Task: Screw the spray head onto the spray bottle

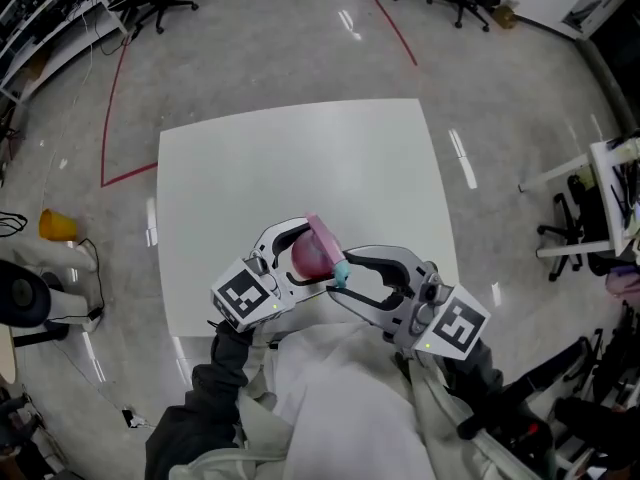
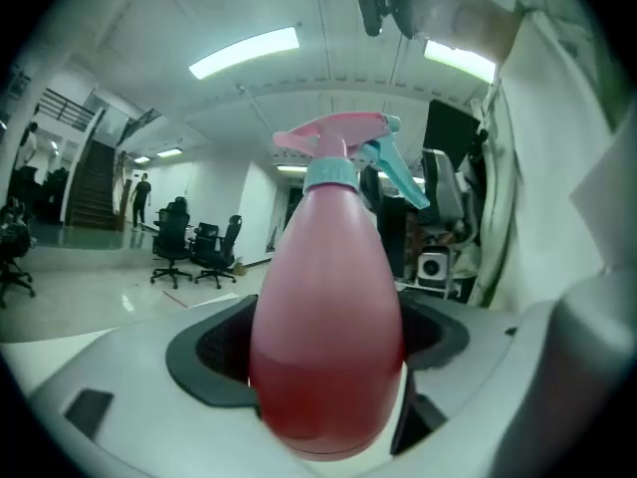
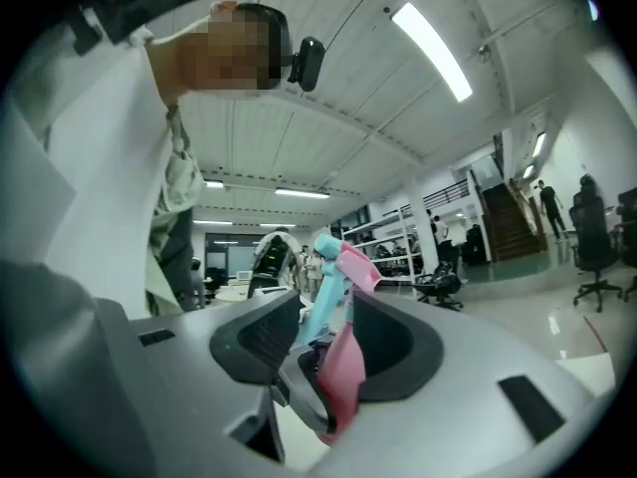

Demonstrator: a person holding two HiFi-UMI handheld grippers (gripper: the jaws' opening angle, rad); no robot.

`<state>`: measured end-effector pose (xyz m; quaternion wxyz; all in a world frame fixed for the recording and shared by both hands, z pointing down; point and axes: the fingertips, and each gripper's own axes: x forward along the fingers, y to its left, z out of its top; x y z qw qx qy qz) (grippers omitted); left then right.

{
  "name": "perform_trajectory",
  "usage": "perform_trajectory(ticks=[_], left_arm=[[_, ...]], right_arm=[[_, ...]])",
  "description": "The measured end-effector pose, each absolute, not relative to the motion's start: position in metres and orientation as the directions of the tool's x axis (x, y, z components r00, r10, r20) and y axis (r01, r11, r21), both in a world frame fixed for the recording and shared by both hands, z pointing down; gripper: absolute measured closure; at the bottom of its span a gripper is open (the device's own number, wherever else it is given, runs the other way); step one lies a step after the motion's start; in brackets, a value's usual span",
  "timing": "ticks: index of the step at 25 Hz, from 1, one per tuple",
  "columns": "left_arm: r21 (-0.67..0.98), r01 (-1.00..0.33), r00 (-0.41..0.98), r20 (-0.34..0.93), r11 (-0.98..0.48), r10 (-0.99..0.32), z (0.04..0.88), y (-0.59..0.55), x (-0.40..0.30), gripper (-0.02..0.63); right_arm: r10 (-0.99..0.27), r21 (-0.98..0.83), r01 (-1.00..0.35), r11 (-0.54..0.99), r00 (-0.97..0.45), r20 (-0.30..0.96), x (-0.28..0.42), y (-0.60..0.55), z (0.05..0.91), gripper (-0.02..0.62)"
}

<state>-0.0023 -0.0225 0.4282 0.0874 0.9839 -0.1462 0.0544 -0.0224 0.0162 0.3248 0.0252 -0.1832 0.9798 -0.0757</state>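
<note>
A pink spray bottle is held over the near edge of the white table, with my left gripper shut on its body. In the left gripper view the bottle fills the gap between both pads, and the pink and teal spray head sits on its neck. My right gripper comes in from the right at the head. In the right gripper view the spray head lies between the jaws of my right gripper, with a gap at the left pad, so the jaws are open around it.
The table top beyond the bottle is bare white. On the grey floor are red tape lines, office chairs at the far side, a yellow object at left, and a white rack at right.
</note>
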Motion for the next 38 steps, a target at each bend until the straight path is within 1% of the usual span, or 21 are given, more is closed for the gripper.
perform_trajectory(ticks=[2,4,6,8,9,11,13,15,18,19,20,22,25,28,30,31,32,33,36,37,38], left_arm=[[0.219,-0.184,0.983,0.034,-0.958,-0.181,0.415,-0.012,-0.003,0.179],[0.253,-0.060,0.997,-0.039,-0.966,-0.072,0.403,0.000,-0.005,0.179],[0.247,0.053,0.997,-0.064,-0.968,0.038,0.391,0.015,-0.006,0.179],[0.241,0.146,0.989,-0.048,-0.960,0.139,0.382,0.027,-0.002,0.179],[0.237,0.176,0.984,-0.037,-0.955,0.172,0.380,0.031,0.001,0.179],[0.223,0.192,0.981,-0.024,-0.956,0.191,0.377,0.032,0.008,0.179],[0.212,0.169,0.986,-0.022,-0.963,0.168,0.376,0.028,0.011,0.179],[0.203,0.130,0.991,-0.007,-0.970,0.132,0.380,0.025,0.009,0.179],[0.189,0.096,0.994,0.030,-0.977,0.104,0.388,0.024,0.007,0.179],[0.185,0.106,0.992,0.041,-0.977,0.116,0.390,0.026,0.007,0.179],[0.179,0.128,0.989,0.055,-0.975,0.140,0.391,0.030,0.006,0.179],[0.171,0.197,0.974,0.080,-0.965,0.213,0.394,0.041,0.006,0.179],[0.188,0.322,0.929,0.124,-0.928,0.348,0.397,0.061,0.009,0.179],[0.200,0.397,0.883,0.182,-0.896,0.432,0.400,0.074,0.014,0.179],[0.193,0.371,0.899,0.170,-0.909,0.403,0.399,0.067,0.016,0.179],[0.191,0.316,0.927,0.144,-0.929,0.345,0.397,0.056,0.016,0.179],[0.197,0.233,0.960,0.112,-0.952,0.258,0.395,0.040,0.015,0.179],[0.207,0.130,0.985,0.087,-0.970,0.150,0.394,0.022,0.012,0.179],[0.201,-0.174,0.982,0.111,-0.964,-0.155,0.404,-0.023,-0.003,0.179],[0.200,-0.249,0.965,0.139,-0.948,-0.224,0.408,-0.031,-0.005,0.179],[0.212,-0.307,0.947,0.160,-0.928,-0.277,0.410,-0.037,-0.005,0.179]], right_arm=[[-0.291,-0.202,-0.273,0.941,-0.955,-0.066,-0.005,0.021,0.310,0.405],[-0.231,-0.203,-0.205,0.958,-0.966,-0.115,0.012,0.024,0.292,0.405],[-0.187,-0.140,-0.171,0.975,-0.976,-0.112,0.018,0.019,0.288,0.412],[-0.182,-0.113,-0.170,0.979,-0.978,-0.104,0.013,0.005,0.292,0.570],[-0.182,-0.118,-0.168,0.979,-0.976,-0.118,0.008,-0.001,0.292,0.574],[-0.202,-0.100,-0.187,0.977,-0.965,-0.165,0.001,-0.009,0.286,0.575],[-0.270,-0.034,-0.268,0.963,-0.943,-0.197,-0.003,-0.014,0.279,0.598],[-0.323,0.016,-0.334,0.942,-0.922,-0.211,-0.005,-0.015,0.278,0.598],[-0.307,0.002,-0.315,0.949,-0.927,-0.216,-0.008,-0.006,0.286,0.598],[-0.284,-0.017,-0.287,0.958,-0.937,-0.203,-0.010,-0.004,0.291,0.593],[-0.257,-0.042,-0.253,0.966,-0.949,-0.182,-0.014,-0.003,0.295,0.486],[-0.180,-0.113,-0.165,0.980,-0.973,-0.142,-0.020,0.001,0.301,0.394],[-0.002,-0.218,0.025,0.976,-0.993,-0.122,-0.024,0.014,0.300,0.359],[0.104,-0.173,0.122,0.977,-0.988,-0.111,-0.029,0.028,0.296,0.359],[0.065,-0.114,0.079,0.990,-0.990,-0.122,-0.032,0.025,0.291,0.399],[0.015,-0.097,0.027,0.995,-0.991,-0.129,-0.033,0.020,0.290,0.415],[-0.058,-0.082,-0.047,0.996,-0.990,-0.132,-0.031,0.012,0.289,0.459],[-0.152,-0.064,-0.145,0.987,-0.980,-0.124,-0.029,0.001,0.290,0.532],[-0.453,0.017,-0.454,0.891,-0.891,-0.026,-0.021,-0.027,0.304,0.560],[-0.501,0.031,-0.500,0.865,-0.866,0.009,-0.022,-0.029,0.310,0.601],[-0.511,0.028,-0.510,0.860,-0.859,0.033,-0.027,-0.025,0.314,0.601]])
